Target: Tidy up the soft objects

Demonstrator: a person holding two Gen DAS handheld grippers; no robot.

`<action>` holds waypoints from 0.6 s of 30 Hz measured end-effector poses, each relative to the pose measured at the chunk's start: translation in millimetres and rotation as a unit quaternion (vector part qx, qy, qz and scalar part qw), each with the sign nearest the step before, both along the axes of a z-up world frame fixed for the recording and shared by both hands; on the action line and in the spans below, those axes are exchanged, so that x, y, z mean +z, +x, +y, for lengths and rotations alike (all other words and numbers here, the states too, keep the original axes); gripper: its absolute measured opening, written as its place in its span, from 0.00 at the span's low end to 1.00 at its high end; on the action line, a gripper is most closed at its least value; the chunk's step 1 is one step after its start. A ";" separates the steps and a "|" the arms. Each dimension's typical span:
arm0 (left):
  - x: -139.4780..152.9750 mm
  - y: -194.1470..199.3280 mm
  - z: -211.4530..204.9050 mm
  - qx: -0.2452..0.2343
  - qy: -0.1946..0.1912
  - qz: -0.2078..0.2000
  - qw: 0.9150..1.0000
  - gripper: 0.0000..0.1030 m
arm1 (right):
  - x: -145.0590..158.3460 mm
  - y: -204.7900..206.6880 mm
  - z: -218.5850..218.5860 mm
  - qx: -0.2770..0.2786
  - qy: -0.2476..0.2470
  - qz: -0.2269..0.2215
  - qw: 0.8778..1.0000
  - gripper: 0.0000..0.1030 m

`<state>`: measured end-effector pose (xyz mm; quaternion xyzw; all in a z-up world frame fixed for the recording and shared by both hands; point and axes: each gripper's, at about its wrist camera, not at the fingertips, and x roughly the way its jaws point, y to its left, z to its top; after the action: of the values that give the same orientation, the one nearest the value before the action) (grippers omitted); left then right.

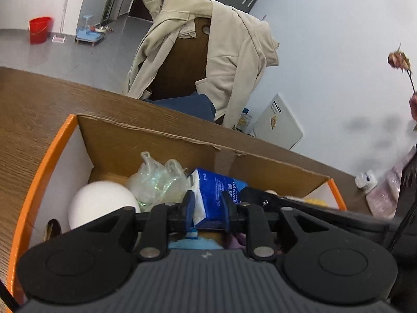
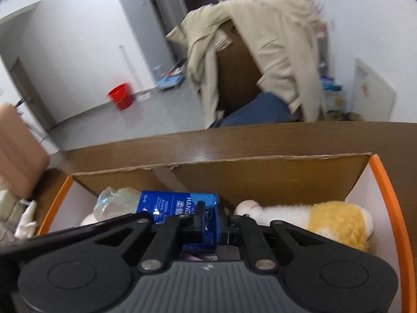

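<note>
A blue tissue pack (image 1: 216, 185) hangs just over an orange-rimmed cardboard box (image 1: 156, 143) on the wooden table. My left gripper (image 1: 207, 208) is shut on one end of the pack, its blue fingers pressing the sides. In the right wrist view the same tissue pack (image 2: 169, 203) lies crosswise, with my right gripper (image 2: 211, 221) shut on its other end. Inside the box (image 2: 260, 177) lie a white ball (image 1: 101, 203), a crumpled clear plastic bag (image 1: 156, 180) and a yellow and white plush toy (image 2: 333, 221).
Behind the table (image 1: 39, 104) stands a chair draped with a beige jacket (image 1: 208, 39). A white bottle (image 1: 365, 180) and a pink bag (image 1: 385, 195) sit at the table's right end. A red bucket (image 1: 39, 30) stands on the floor far off.
</note>
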<state>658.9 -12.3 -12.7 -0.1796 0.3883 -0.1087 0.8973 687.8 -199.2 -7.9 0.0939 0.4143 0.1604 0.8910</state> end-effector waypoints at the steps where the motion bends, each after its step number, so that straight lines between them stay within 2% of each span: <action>1: 1.8 -0.7 -1.7 0.000 0.003 -0.004 1.000 0.26 | -0.3 -3.3 0.4 0.005 0.000 -0.003 1.000 0.10; 4: 5.9 -2.9 -5.9 -0.005 0.016 -0.002 1.000 0.30 | 3.9 -6.9 -0.3 -0.003 -0.002 -0.006 1.000 0.12; 7: 26.7 -21.8 -11.6 -0.018 0.053 -0.019 0.998 0.41 | 21.9 -12.3 -2.6 0.000 0.003 -0.004 1.000 0.18; 11: 63.7 -50.0 -4.6 -0.046 0.067 -0.039 0.996 0.45 | 62.3 -45.4 -5.0 0.008 -0.024 -0.033 0.999 0.21; 14: 93.3 -81.5 6.6 -0.034 0.093 -0.057 0.993 0.47 | 94.0 -73.6 -16.2 0.003 -0.032 -0.048 0.998 0.22; 15: 104.1 -95.7 12.3 -0.033 0.100 -0.065 0.992 0.51 | 105.1 -83.8 -23.2 -0.003 -0.035 -0.055 0.998 0.23; 17: 122.9 -122.1 22.4 -0.028 0.116 -0.079 0.990 0.56 | 129.0 -108.5 -38.3 -0.011 -0.046 -0.067 0.997 0.28; 18: 132.9 -135.9 27.4 -0.026 0.126 -0.086 0.988 0.58 | 139.7 -120.0 -45.7 -0.014 -0.054 -0.072 0.996 0.34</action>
<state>523.0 15.0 120.2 -0.0450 0.3247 -0.0977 0.9397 567.8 -244.9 131.8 0.0396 0.3559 0.1321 0.9243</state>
